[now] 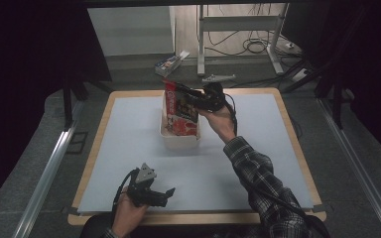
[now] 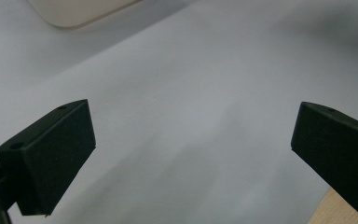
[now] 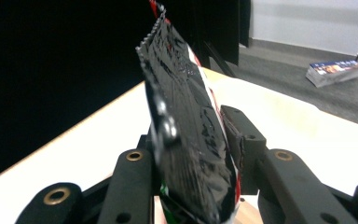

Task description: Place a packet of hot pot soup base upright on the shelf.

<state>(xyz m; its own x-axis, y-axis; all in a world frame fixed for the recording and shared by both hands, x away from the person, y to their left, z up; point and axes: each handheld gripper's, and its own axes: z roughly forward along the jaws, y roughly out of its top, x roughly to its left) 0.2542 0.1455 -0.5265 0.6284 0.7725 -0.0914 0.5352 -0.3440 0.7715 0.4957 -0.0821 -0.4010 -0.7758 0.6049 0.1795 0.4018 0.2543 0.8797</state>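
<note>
Overhead, right gripper [image 1: 194,100] pinches a snack bag [image 1: 181,111] near its upper part; bag stands tilted, lower end down inside a white tub [image 1: 179,140] at the middle of the table [image 1: 129,129], toward the far edge. Right gripper view: jaws pressed on both faces of the bag [image 3: 186,140], dark glossy side toward the camera, serrated top edge up. Left gripper [image 1: 159,194] rests low near the table's front edge, well apart from the tub. Left gripper view: jaws spread wide, nothing between them, pale tabletop [image 2: 191,116] beyond, corner of the tub [image 2: 79,11] at the top.
</note>
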